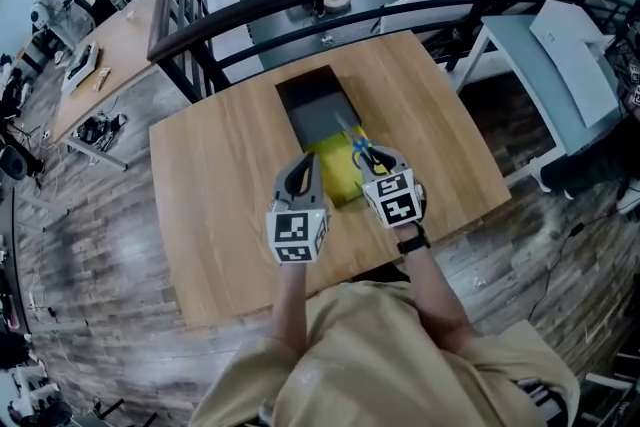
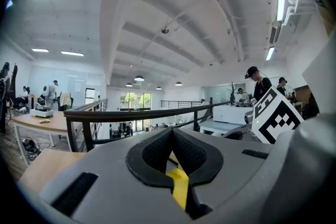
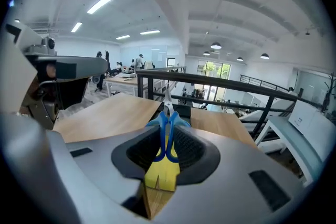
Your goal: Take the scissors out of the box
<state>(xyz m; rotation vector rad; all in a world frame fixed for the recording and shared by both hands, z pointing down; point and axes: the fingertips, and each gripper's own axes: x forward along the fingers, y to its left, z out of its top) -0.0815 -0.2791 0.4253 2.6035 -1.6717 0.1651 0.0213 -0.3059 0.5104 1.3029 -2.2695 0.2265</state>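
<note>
1. The right claw [image 3: 168, 131] pinches the blue scissors [image 3: 168, 117] by the handles, with the blades pointing to 12 o'clock.
2. The yellow box [image 1: 335, 177] sits under them, at 6 o'clock.
3. The left claw [image 2: 171, 131] is pressed together.

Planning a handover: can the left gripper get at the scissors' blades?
Probably yes: the scissors' blades jut free beyond the right gripper, the left gripper is alongside, though its jaws look shut.

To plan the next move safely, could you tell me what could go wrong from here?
The right gripper pinches the scissors only by the blue handles, so they might pivot or slip and fall toward the box. The left gripper sits close beside it, so the two could bump.
</note>
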